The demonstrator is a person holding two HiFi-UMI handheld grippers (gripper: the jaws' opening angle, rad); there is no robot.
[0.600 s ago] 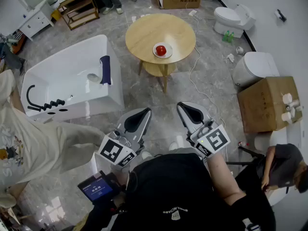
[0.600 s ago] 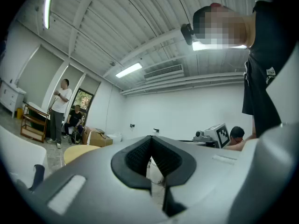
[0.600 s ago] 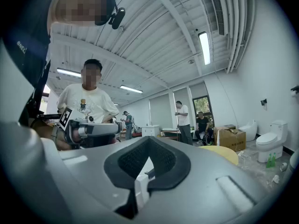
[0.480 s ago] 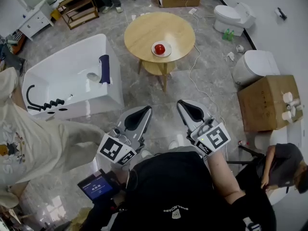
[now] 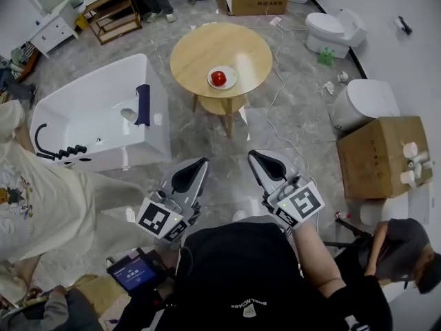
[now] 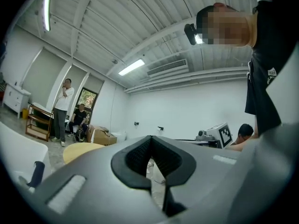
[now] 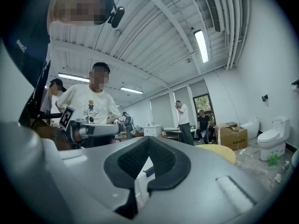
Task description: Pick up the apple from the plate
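Since the earlier frame, the apple [image 5: 218, 78] has slid a bit left and lower in the head view, and so have the grippers. It sits on the white plate [image 5: 233, 82], on the near right part of the round wooden table [image 5: 203, 47]. The left gripper [image 5: 202, 163] and right gripper [image 5: 252, 155] are well short of it, both with jaws pressed together and nothing in them. A white bathtub [image 5: 89, 109] is off to the left.
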